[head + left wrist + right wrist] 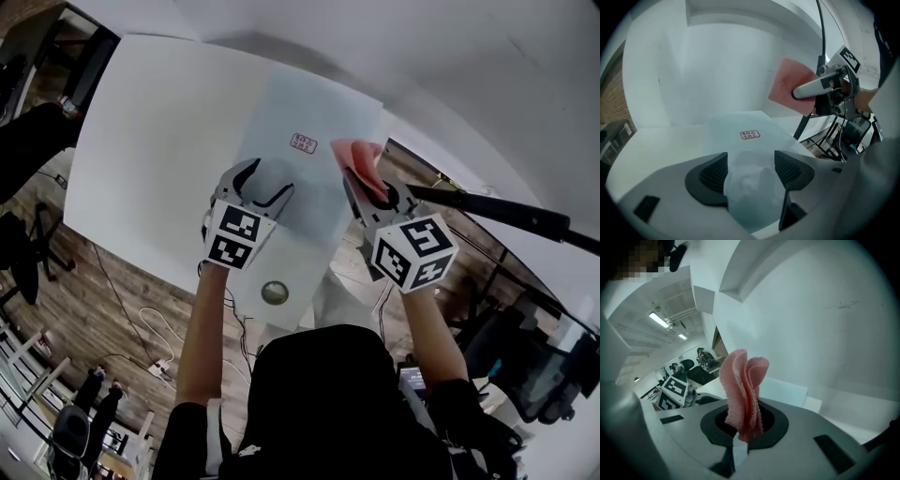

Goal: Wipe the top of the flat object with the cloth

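In the head view, your pale blue, translucent flat sheet [291, 108] lies on the white table [155, 141], and wiping has not yet started. In the left gripper view, your left gripper [750, 171] stands released over the sheet's smooth near end. In the right gripper view, your right gripper [743, 420] is clenched on the pink, nubbly folded cloth [743, 380], which is off the sheet's 3 o'clock edge. The next move, I judge, is to lower it flat onto the sheet.

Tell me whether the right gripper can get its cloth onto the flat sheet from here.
Probably yes: the right gripper holds the cloth at the edge of the sheet, nothing between.
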`<state>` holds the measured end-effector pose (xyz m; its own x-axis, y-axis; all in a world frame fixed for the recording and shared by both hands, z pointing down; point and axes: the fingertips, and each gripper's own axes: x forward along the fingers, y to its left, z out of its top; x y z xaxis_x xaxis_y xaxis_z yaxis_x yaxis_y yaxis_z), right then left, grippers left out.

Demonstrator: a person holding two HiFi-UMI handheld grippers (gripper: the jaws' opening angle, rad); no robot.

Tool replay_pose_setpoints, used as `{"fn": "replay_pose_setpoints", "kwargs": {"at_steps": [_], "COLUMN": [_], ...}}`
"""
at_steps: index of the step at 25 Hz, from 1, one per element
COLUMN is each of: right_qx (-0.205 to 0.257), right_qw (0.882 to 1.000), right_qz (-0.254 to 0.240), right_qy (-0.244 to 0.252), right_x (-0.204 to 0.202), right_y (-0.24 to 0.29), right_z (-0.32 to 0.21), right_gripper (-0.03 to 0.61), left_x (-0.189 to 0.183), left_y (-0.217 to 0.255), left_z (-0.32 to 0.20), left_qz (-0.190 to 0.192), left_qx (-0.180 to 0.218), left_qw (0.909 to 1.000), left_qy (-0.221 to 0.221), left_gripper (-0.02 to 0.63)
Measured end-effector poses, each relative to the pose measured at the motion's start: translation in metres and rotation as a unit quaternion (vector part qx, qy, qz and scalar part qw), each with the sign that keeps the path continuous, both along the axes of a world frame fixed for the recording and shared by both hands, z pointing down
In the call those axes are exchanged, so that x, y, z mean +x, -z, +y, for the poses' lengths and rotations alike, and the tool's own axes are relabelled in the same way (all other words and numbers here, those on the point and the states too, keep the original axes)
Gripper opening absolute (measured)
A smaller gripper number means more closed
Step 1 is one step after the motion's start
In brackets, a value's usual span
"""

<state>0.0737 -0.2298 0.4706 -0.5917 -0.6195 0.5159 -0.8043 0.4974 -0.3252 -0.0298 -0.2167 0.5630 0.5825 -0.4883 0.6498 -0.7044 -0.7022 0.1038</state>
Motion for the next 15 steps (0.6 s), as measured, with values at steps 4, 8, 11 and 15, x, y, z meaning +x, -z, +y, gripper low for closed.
{"fn": "replay_pose_setpoints", "kwargs": {"at_steps": [4,8,11,15], "right_qx": [-0.008,-0.016,-0.024,-0.027], "right_qw": [1.000,1.000,1.000,1.000], "right_qz": [0.005,0.008,0.007,0.013], "right_qy": [0.004,0.006,0.005,0.003], "right_x": [0.000,0.001,0.003,0.003], "right_y": [-0.008,-0.016,-0.025,-0.032], "right_z": [0.000,0.001,0.001,0.000], "right_gripper": [0.044,0.044,0.044,0.044], "left_x": [0.002,0.005,0.006,0.005], "left_y": [-0.022,-0.028,-0.028,-0.029], "left_z": [0.009,0.013,0.011,0.012], "left_qz": [-0.033,-0.046,-0.047,-0.047], "left_qx": [-0.006,0.003,0.010,0.012], "left_qw": [0.9991,0.9981,0.9980,0.9979], "left_qy": [-0.027,-0.040,-0.042,-0.043], "left_gripper": [0.333,0.337,0.339,0.341]}}
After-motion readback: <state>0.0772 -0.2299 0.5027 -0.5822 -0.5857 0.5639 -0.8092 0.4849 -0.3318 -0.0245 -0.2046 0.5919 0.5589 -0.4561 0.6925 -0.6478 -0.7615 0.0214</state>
